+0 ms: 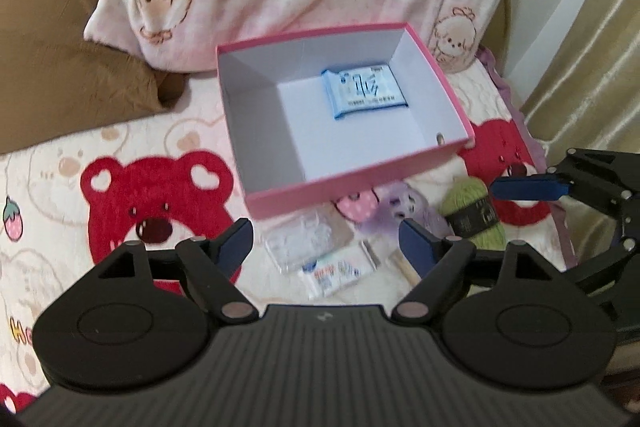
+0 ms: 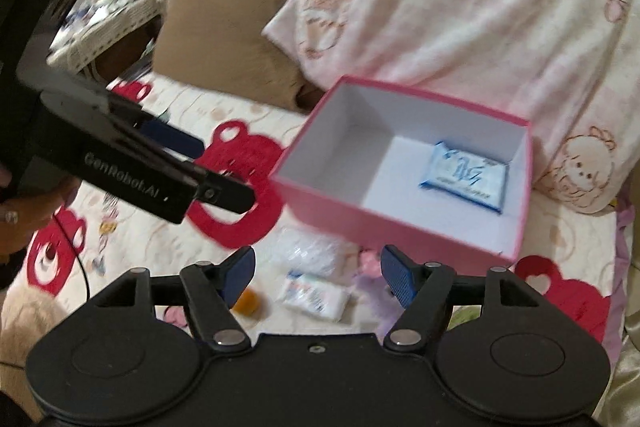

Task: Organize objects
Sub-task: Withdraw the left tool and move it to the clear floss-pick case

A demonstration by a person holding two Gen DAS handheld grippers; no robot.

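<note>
Only tissue pack (image 1: 363, 91) occupies pink box (image 1: 352, 187).

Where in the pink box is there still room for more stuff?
The open pink cardboard box is mostly bare: white floor lies free from the blue-and-white packet in its far right corner to the left and near walls. Crowded: the blanket before the box, with the clear bag and green yarn.

Soft, even indoor light, no strong glare; both views are motion-blurred, the pink box (image 1: 344, 115) casts weak shadows inside, fisheye bends the edges
</note>
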